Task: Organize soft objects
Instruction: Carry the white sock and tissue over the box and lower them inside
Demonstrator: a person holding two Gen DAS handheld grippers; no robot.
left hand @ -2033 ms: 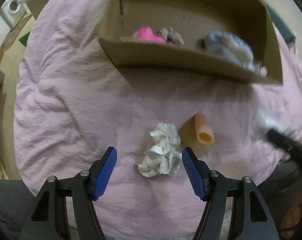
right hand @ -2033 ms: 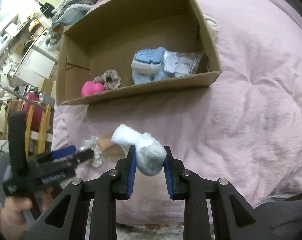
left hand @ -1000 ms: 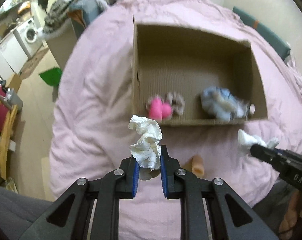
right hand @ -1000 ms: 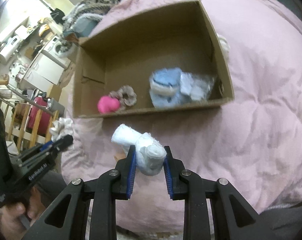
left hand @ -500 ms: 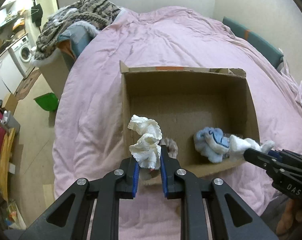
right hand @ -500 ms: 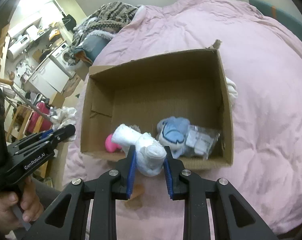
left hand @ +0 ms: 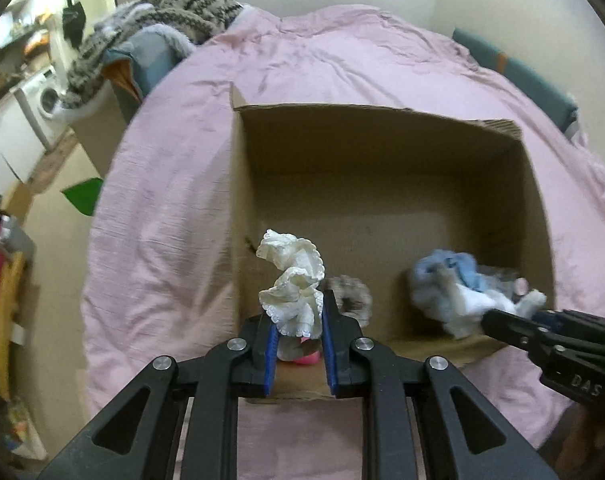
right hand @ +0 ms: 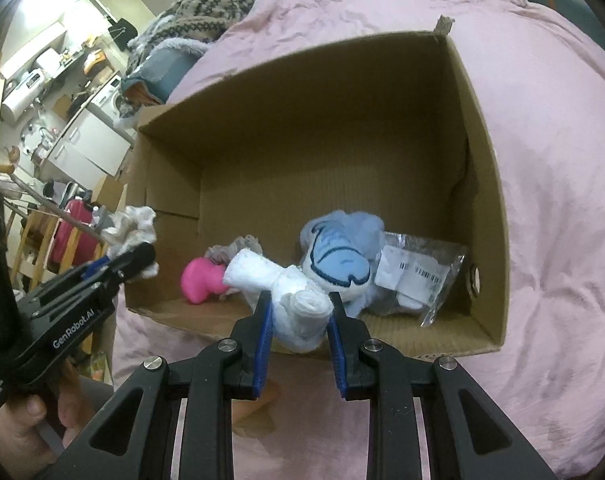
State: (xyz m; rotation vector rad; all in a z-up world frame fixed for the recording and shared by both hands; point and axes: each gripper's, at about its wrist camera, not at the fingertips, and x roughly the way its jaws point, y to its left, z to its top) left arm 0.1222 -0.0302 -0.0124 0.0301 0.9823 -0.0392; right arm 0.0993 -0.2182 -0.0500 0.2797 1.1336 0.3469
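Note:
My left gripper (left hand: 297,312) is shut on a frilly white cloth (left hand: 292,280) and holds it over the near left edge of an open cardboard box (left hand: 382,120). My right gripper (right hand: 298,308) is shut on a rolled white towel (right hand: 286,292) above the box's near wall (right hand: 382,344). In the box lie a blue plush toy (right hand: 340,256), a pink soft toy (right hand: 200,278), a grey scrunchie (left hand: 352,296) and a clear plastic bag (right hand: 420,276). The left gripper also shows in the right wrist view (right hand: 130,260).
The box sits on a pink bedspread (right hand: 562,160). A peach soft tube (right hand: 258,408) lies on the bed under the right gripper. A striped blanket pile (left hand: 162,12) lies at the bed's far left. Furniture and a washing machine (left hand: 46,100) stand left.
Both grippers have moved forward and closer to the box, each still holding its cloth. The box now fills more of both views.

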